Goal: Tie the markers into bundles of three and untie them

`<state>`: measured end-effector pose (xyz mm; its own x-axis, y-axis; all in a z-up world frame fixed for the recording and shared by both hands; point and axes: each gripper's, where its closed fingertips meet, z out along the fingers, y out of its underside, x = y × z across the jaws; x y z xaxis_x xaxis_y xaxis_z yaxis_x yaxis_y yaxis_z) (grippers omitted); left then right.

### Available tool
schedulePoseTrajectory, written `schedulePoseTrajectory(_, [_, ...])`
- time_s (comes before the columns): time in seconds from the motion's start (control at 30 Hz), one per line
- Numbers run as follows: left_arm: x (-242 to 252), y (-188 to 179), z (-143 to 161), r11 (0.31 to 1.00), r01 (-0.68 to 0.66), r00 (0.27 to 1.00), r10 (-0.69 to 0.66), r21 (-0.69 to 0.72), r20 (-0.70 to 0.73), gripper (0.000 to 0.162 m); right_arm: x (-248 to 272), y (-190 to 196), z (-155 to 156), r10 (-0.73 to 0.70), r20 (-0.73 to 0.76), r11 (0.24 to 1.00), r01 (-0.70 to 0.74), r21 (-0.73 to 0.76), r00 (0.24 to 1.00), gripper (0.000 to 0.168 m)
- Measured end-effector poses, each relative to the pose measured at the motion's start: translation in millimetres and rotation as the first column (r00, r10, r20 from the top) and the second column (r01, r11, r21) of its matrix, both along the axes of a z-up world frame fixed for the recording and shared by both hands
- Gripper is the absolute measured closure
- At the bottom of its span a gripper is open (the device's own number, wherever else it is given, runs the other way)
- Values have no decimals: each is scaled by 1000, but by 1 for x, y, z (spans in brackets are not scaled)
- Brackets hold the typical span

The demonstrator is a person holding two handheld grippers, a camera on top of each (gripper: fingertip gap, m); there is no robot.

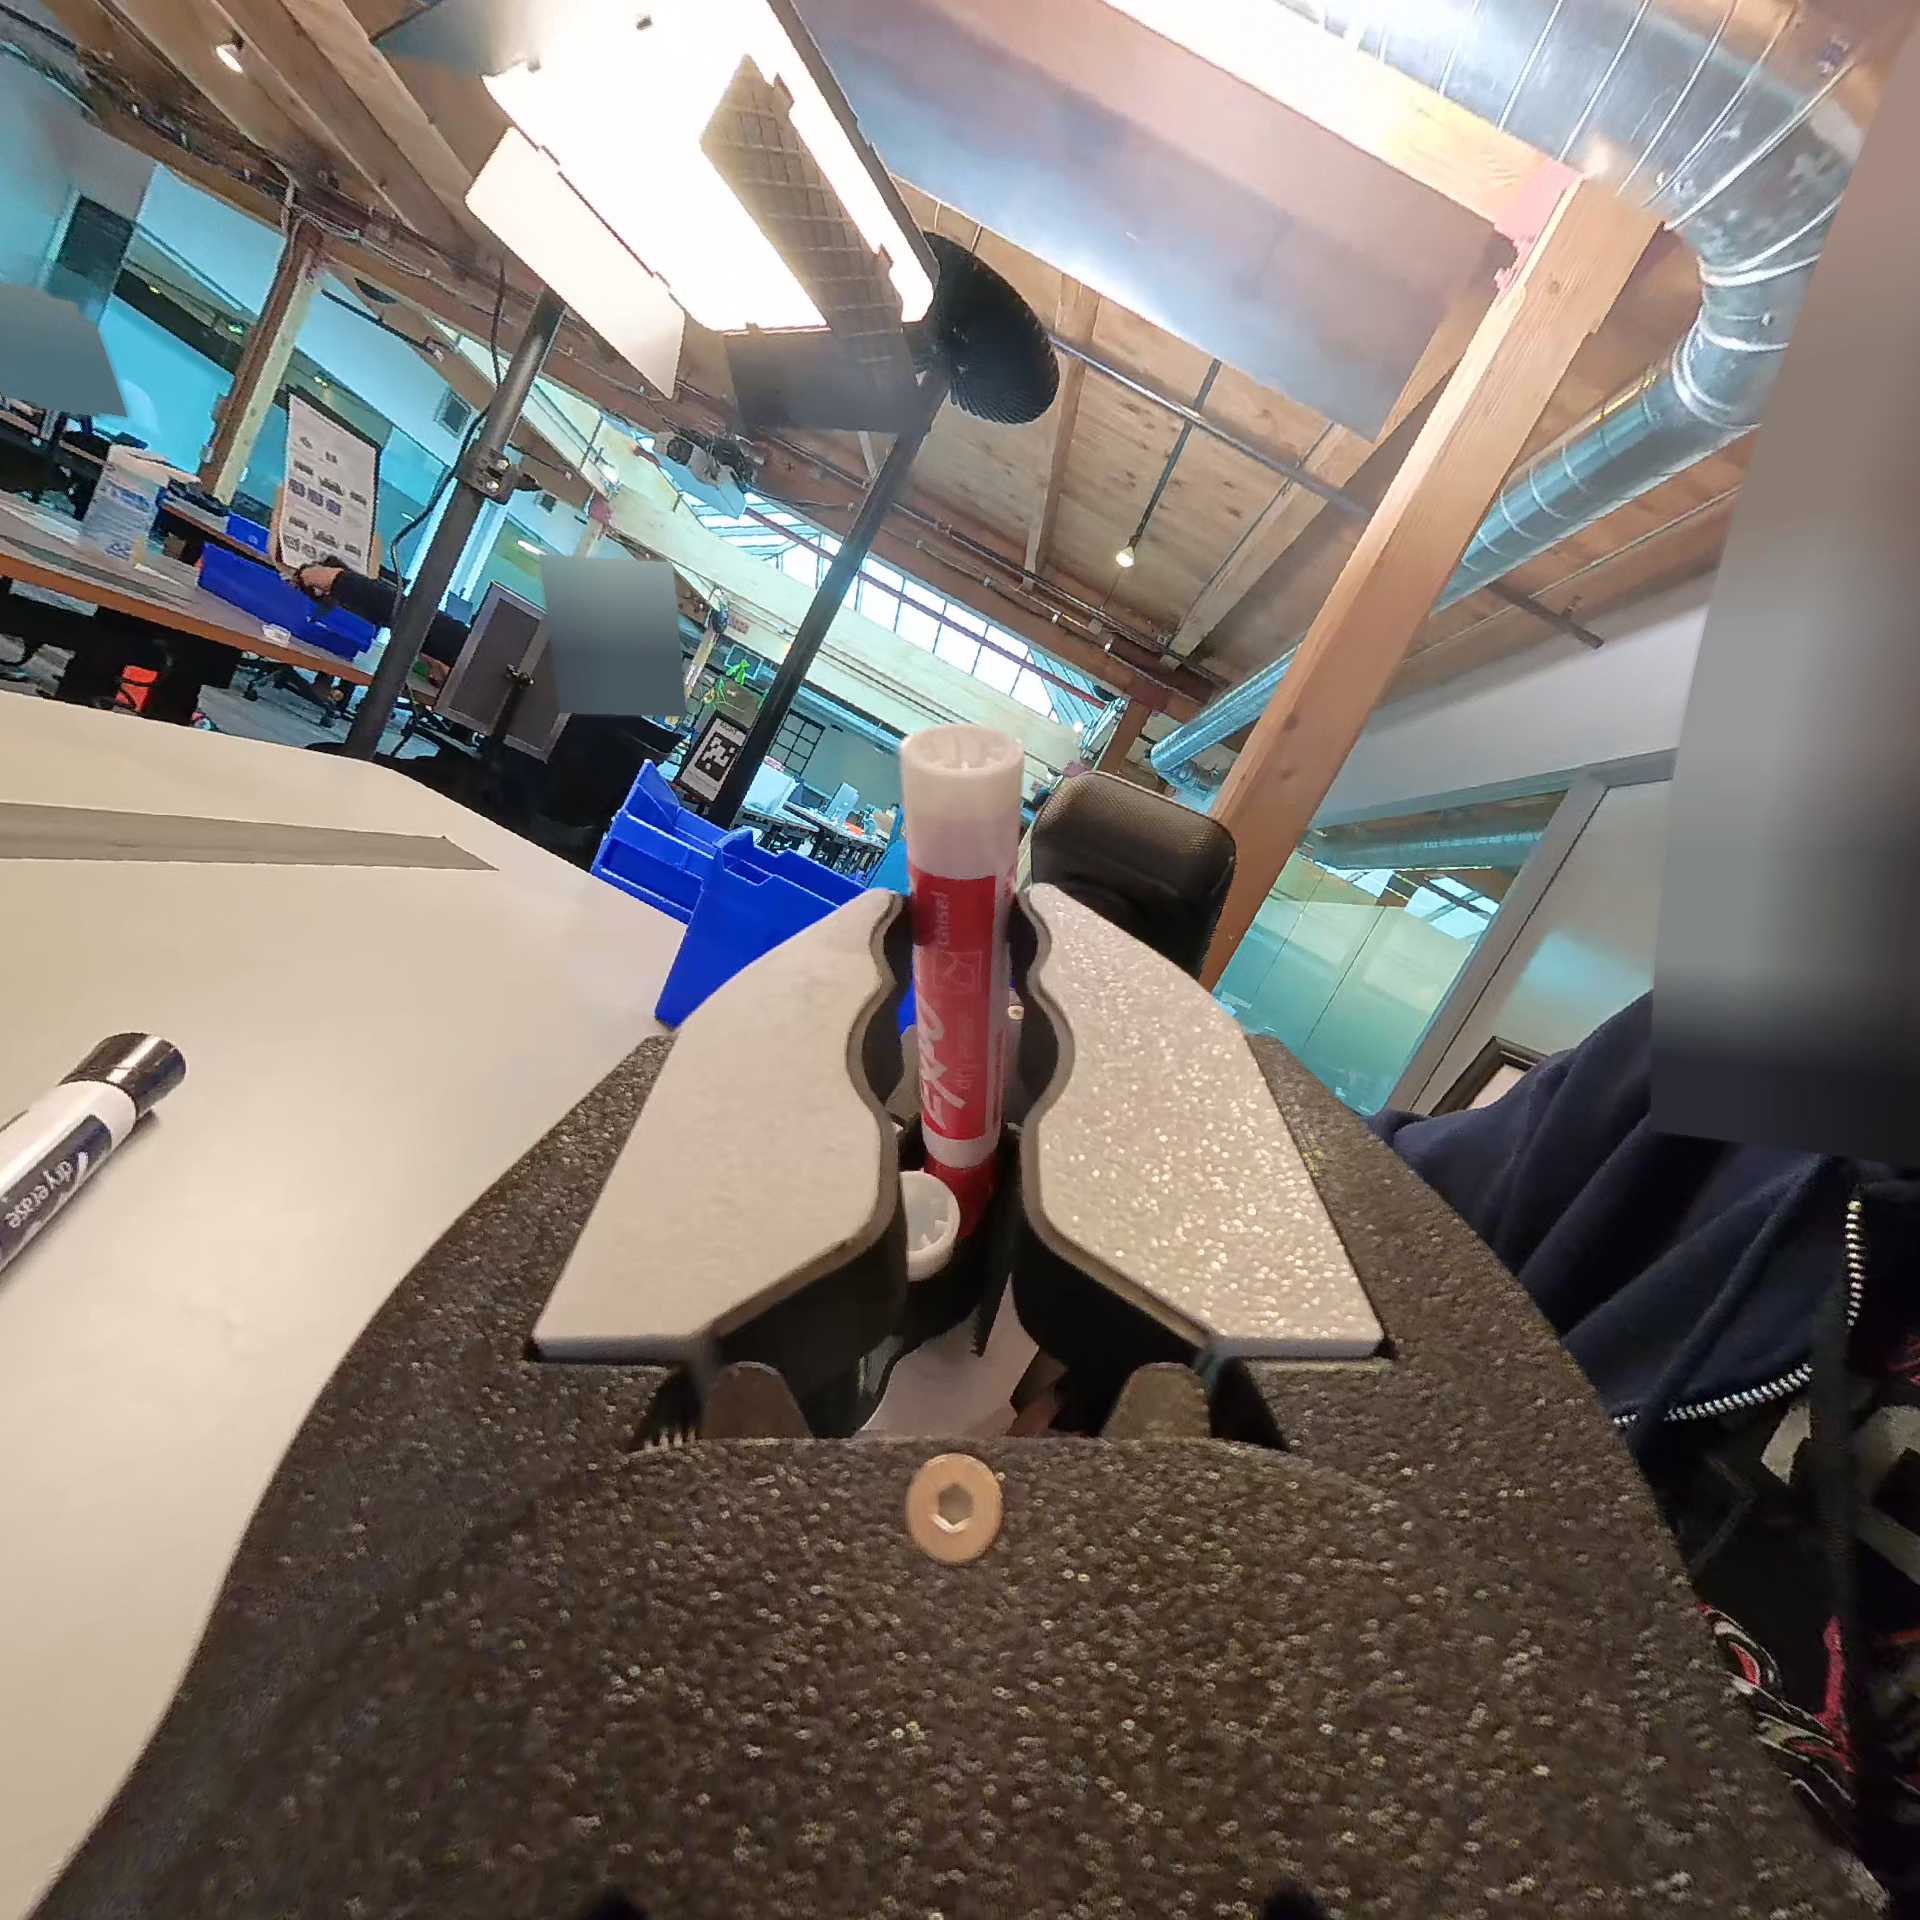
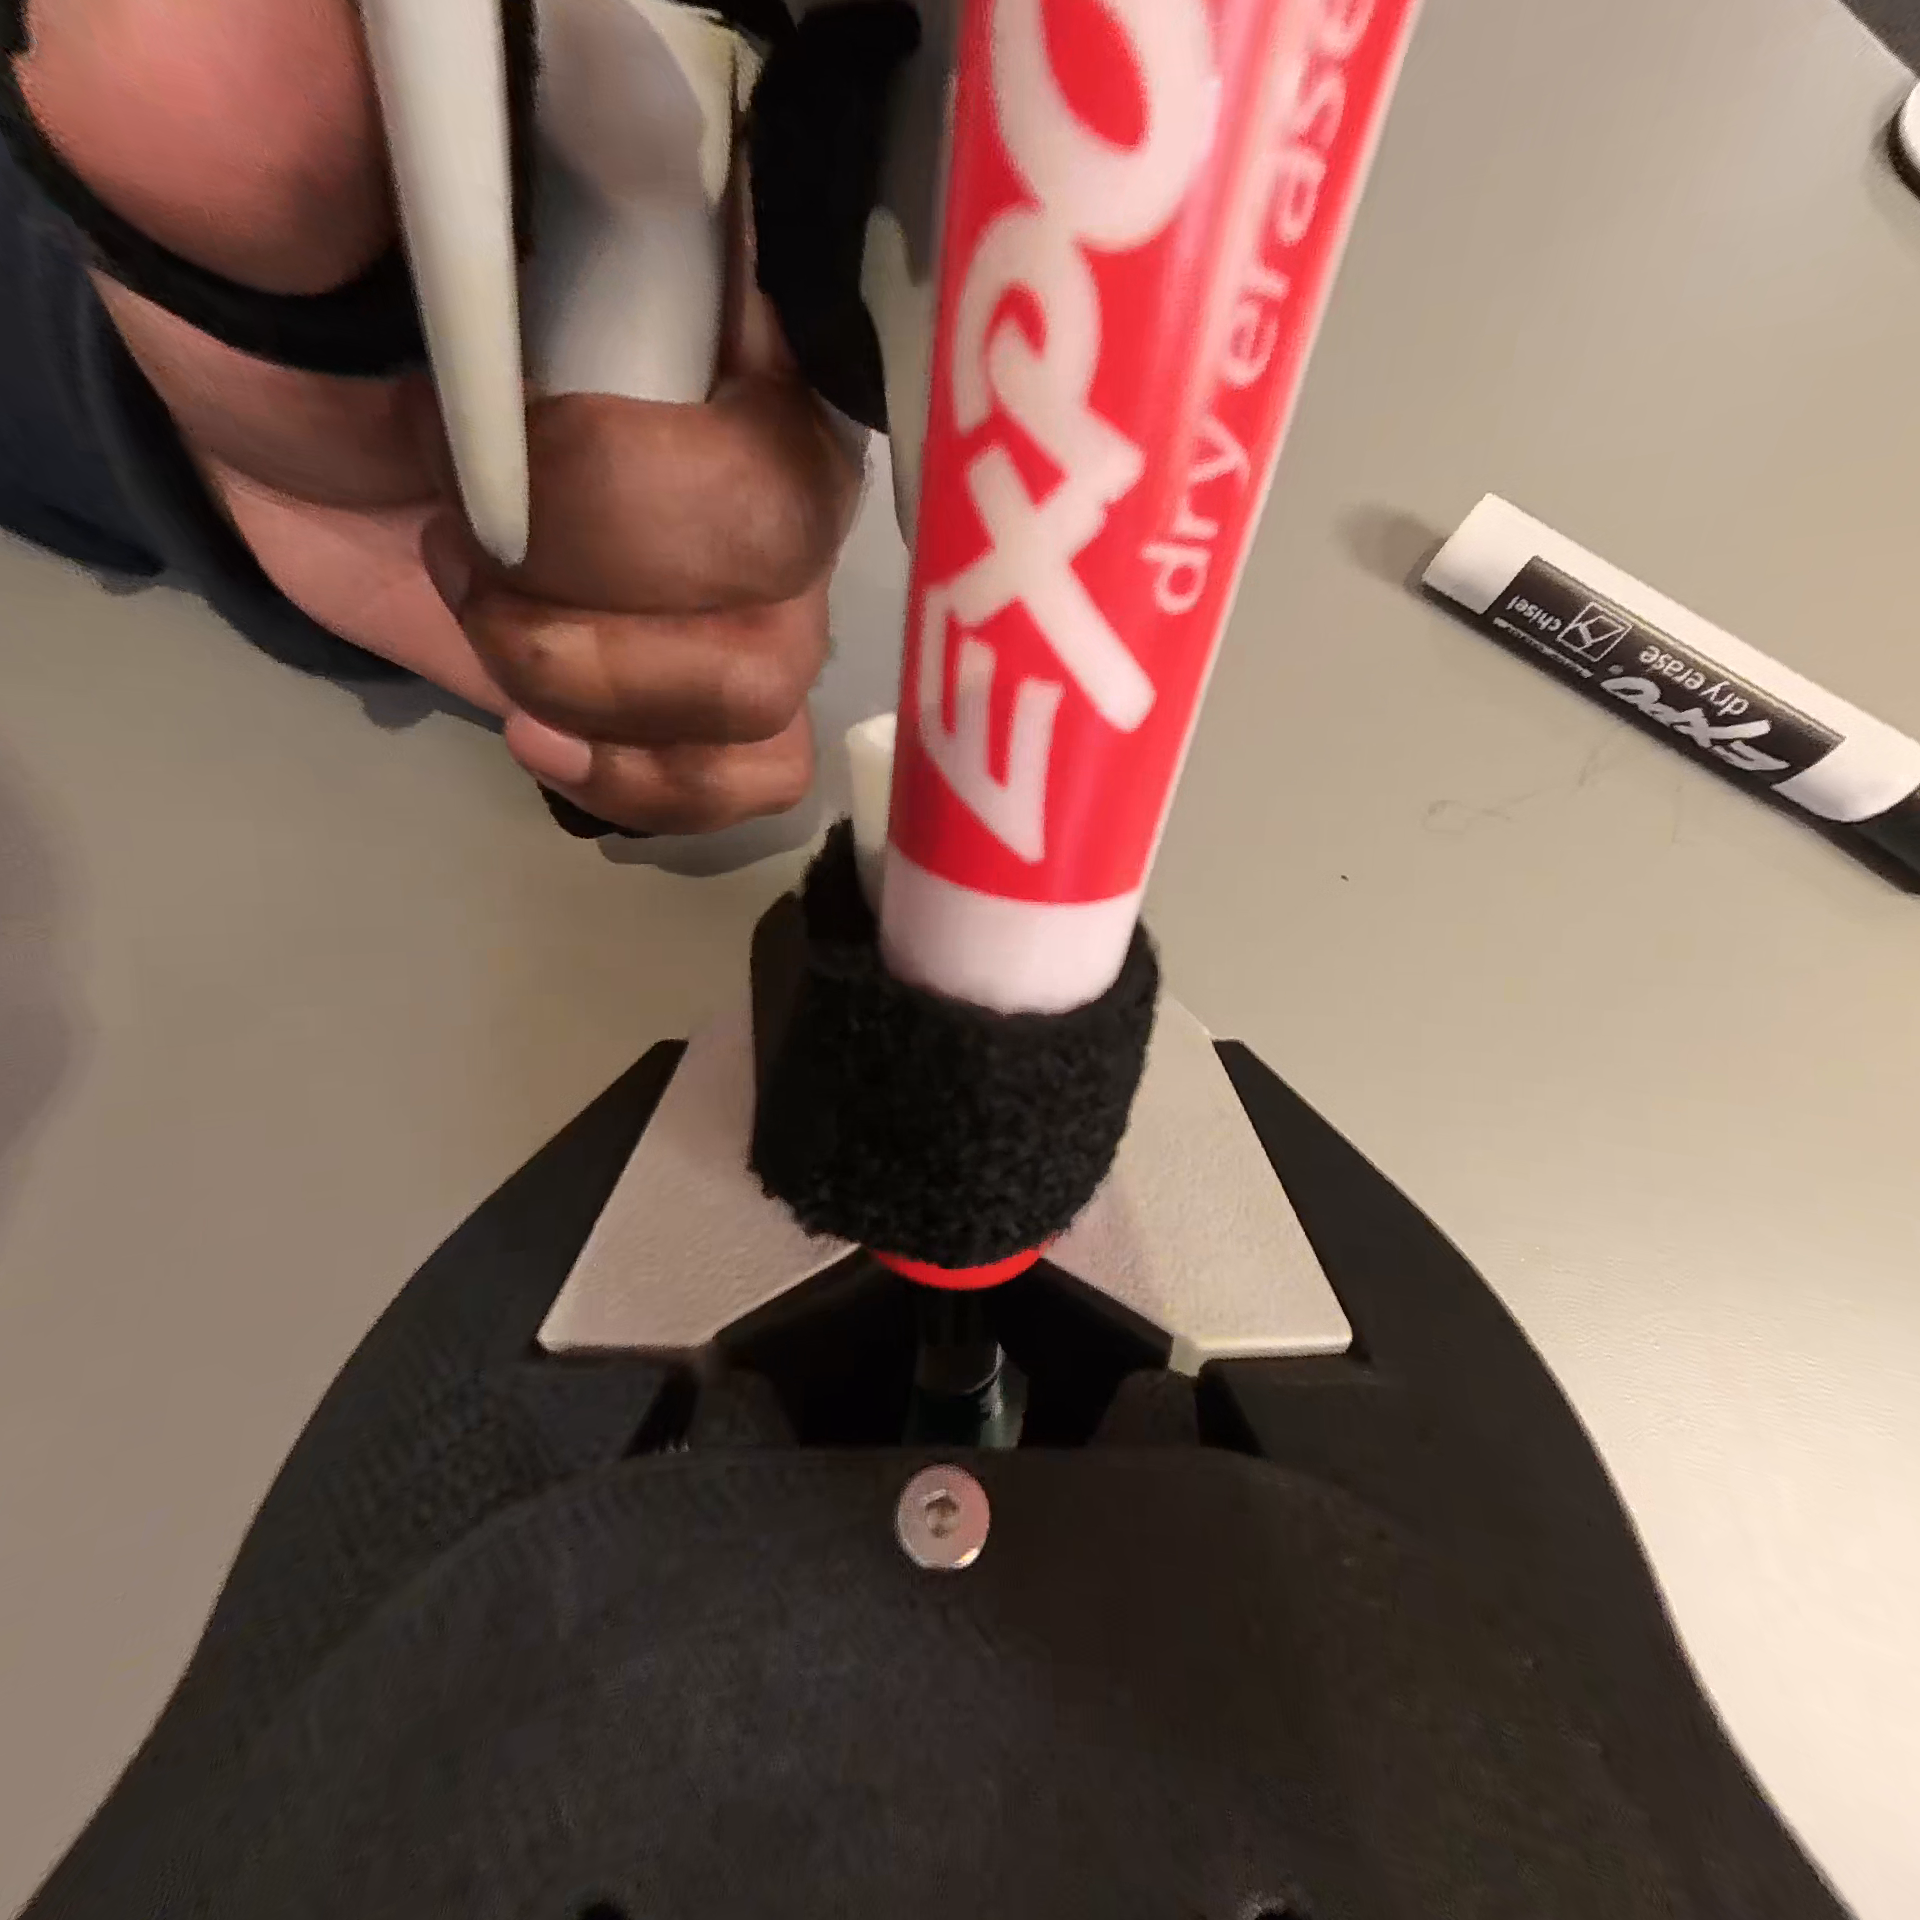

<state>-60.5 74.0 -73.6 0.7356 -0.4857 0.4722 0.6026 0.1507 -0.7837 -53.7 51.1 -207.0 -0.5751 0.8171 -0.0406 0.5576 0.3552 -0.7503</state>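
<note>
My left gripper (image 1: 961,914) points upward and is shut on a red marker (image 1: 961,997) whose white end sticks out above the fingertips. A second marker's white end (image 1: 930,1216) shows lower between the fingers. In the right wrist view the red marker (image 2: 1081,468) runs up out of frame, with another white marker end (image 2: 868,769) beside it. A black fuzzy strap (image 2: 945,1101) is wrapped around their lower ends. My right gripper (image 2: 945,1039) is shut on that strap. A hand (image 2: 644,644) grips the left gripper's white handle (image 2: 468,260).
A black-labelled marker (image 2: 1662,665) lies loose on the grey table (image 2: 1455,1143) to the right. A dark-capped marker (image 1: 73,1132) lies on the table at the left. Blue bins (image 1: 727,894), a black chair back (image 1: 1132,862) and a person's dark jacket (image 1: 1662,1247) are beyond. Tip to tip, the grippers are about 12 cm apart.
</note>
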Motion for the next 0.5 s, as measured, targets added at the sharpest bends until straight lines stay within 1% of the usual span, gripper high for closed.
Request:
schedulePoseTrajectory(0.13, [4, -2, 8, 999, 17, 1000, -17, 29, -6, 144, 1, -1, -2, 4, 21, 1000, -4, 15, 1000, 158])
schedulePoseTrajectory(0.23, [10, -1, 12, 1000, 1, 998, 1, 30, -63, 144, 2, -5, -2, 22, 33, 1000, -22, 16, 999, 159])
schedulePoseTrajectory(0.33, [12, -1, 14, 1000, 2, 997, 0, 27, -76, 144, 4, -11, -2, 45, 48, 999, -46, 27, 998, 160])
schedulePoseTrajectory(0.47, [5, -3, 13, 998, -60, 995, 61, 21, -85, 144, 7, -18, 1, 71, 71, 997, -71, -7, 995, 157])
schedulePoseTrajectory(0.5, [2, -4, 12, 997, -79, 994, 80, 25, -79, 144, 7, -20, 3, 75, 73, 997, -73, -29, 994, 159])
